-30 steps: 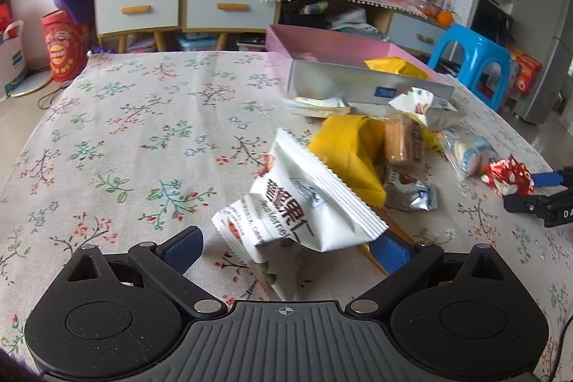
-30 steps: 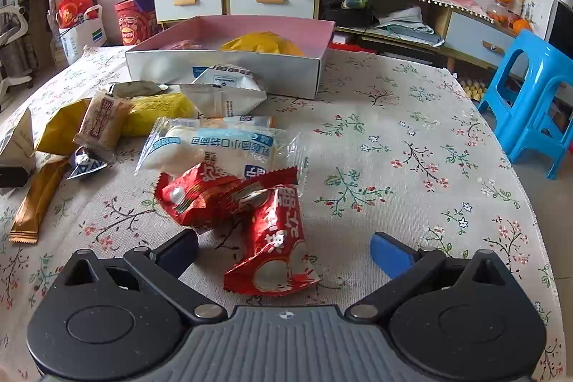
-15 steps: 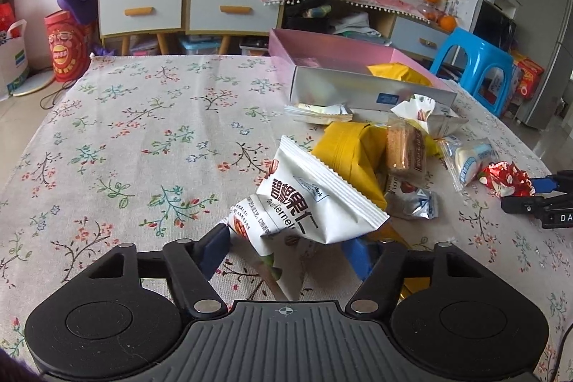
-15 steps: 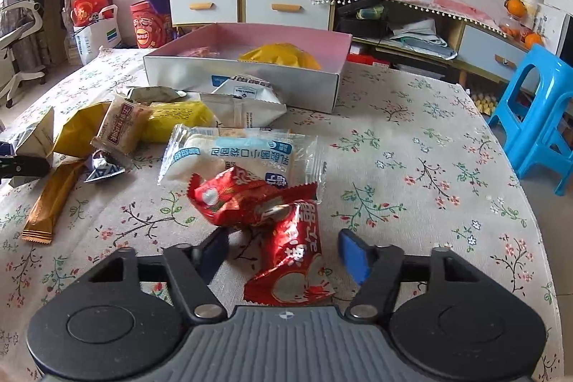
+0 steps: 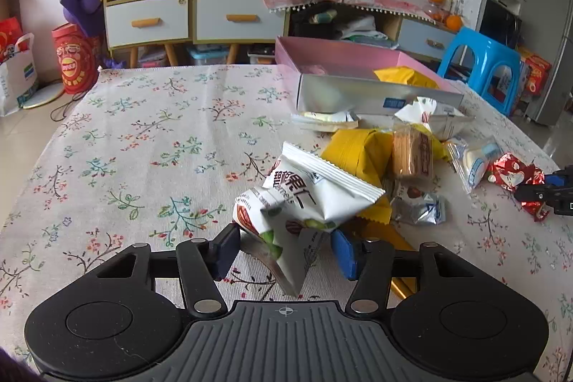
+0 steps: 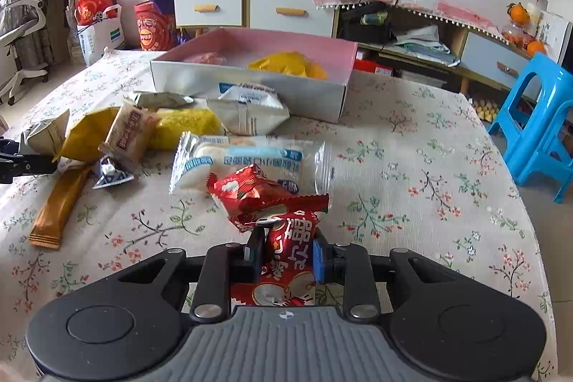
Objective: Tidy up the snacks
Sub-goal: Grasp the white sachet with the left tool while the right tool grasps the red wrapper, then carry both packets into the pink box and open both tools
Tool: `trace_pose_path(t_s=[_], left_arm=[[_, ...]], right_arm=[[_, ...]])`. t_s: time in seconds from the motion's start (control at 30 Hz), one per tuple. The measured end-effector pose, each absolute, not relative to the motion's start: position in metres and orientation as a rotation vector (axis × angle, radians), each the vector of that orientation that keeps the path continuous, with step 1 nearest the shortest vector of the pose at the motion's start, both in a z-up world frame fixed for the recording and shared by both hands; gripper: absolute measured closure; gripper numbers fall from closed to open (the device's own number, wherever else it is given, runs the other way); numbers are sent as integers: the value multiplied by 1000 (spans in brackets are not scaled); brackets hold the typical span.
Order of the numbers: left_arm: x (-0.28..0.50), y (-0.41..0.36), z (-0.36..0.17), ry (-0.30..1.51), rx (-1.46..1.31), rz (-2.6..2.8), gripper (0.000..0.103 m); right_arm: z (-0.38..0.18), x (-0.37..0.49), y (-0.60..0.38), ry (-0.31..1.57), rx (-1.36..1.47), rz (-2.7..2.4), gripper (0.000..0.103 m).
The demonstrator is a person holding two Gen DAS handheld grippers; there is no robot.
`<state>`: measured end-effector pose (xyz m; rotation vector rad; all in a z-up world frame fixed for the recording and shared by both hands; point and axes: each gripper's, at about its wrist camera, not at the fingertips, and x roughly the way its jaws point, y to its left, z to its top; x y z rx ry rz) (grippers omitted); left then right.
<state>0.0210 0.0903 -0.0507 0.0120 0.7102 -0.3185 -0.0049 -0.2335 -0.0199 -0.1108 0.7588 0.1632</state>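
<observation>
Snacks lie scattered on the flowered tablecloth in front of a pink-lined box [image 5: 343, 94] [image 6: 200, 77]. A white nut packet [image 5: 304, 199] sits crumpled between the pads of my left gripper [image 5: 284, 249]. Its jaws are closing and both pads press the packet's lower end. My right gripper [image 6: 286, 256] is shut on a red foil packet [image 6: 292, 235], which stands pinched between the blue pads. A second red packet [image 6: 250, 188] lies against it. In the left wrist view the right gripper [image 5: 551, 194] shows at the right edge, by the red packets [image 5: 515, 172].
A yellow bag [image 6: 286, 65] lies inside the box. Beside it on the cloth lie a clear roll packet [image 6: 250, 156], a biscuit pack [image 6: 129, 135], yellow bags [image 5: 354, 149], a silver sachet [image 5: 419, 208] and an orange stick pack [image 6: 57, 206]. A blue stool [image 6: 537, 117] stands off the table's right.
Both grippers went from wide open to closed: the left on the white packet, crumpling it, the right on the red packet. Neither hand shifted noticeably.
</observation>
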Motion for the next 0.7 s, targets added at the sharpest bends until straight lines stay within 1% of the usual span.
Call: trace_pose_path(t_s=[0.03,0.07,0.33,0.5,0.7], left_arm=[[21,91,-49,706,5,-324,57],[21,91,-48,706,1,-321,58],[21,90,-41,695,-15,-314,61],[22,88,-29,665,-42,-321,61],[29,79,-20,674,-64,-337,61]], right_arm=[[-18,-5,-233,752,-109,165,88],[-16,-5,-232,746,-106,166,88],[-3,-6,-227,708,-95,167,88],[7,-4,-225,681,-79,176,88],[24,2,-222,636,-51,184,88]])
